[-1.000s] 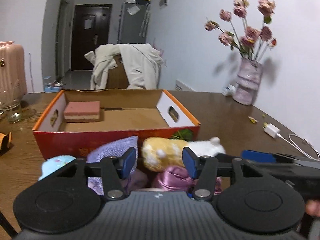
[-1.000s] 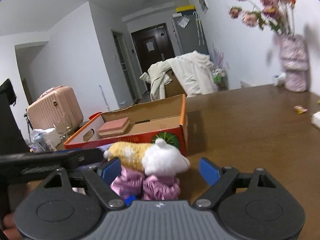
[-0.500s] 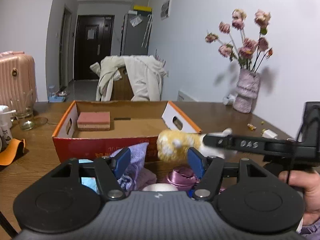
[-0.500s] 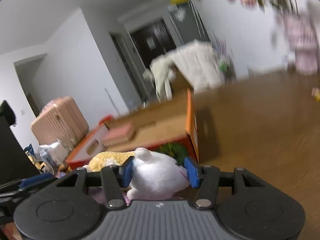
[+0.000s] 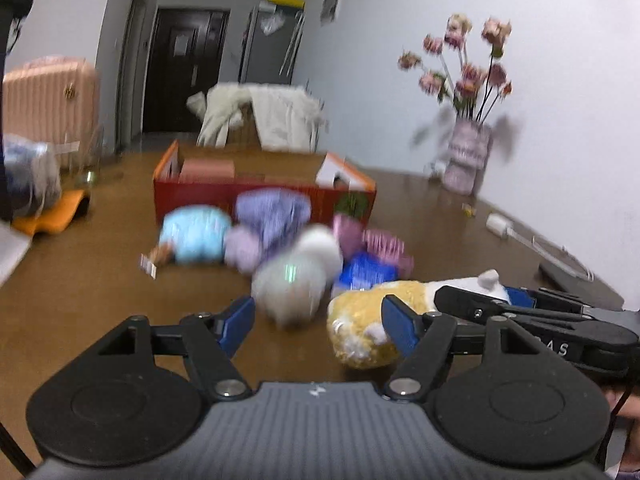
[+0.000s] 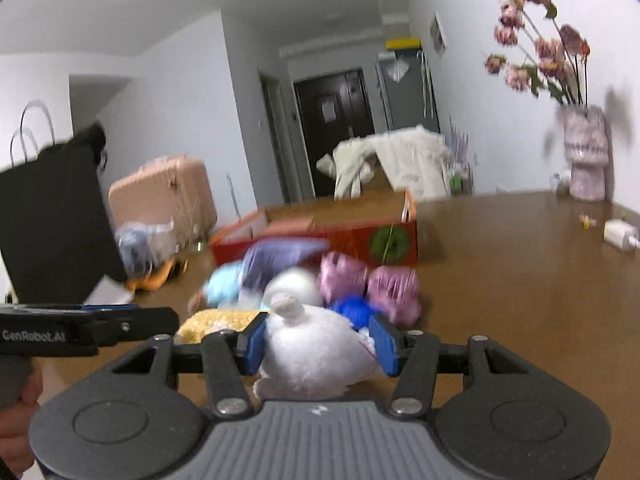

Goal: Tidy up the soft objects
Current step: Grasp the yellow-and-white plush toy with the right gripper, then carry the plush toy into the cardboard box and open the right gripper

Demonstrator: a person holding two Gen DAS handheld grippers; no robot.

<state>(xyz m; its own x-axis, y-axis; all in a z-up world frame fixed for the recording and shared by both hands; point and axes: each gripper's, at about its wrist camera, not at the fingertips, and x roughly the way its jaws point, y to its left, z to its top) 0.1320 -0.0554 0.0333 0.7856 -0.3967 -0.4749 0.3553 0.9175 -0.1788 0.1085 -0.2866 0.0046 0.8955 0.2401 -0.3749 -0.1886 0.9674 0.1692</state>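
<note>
Bare tabletop [image 6: 520, 280] lies open right of the box [image 6: 360, 240], out to the vase [image 6: 586, 152] and charger [image 6: 618, 232]. A heap of soft toys [image 5: 272, 220] blocks the box's near side. Left, a black bag [image 6: 52, 216] and clutter crowd the edge.

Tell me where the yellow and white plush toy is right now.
The yellow and white plush toy is clamped by its white end in the right gripper, in front of the pile of soft things and the red box.
</note>
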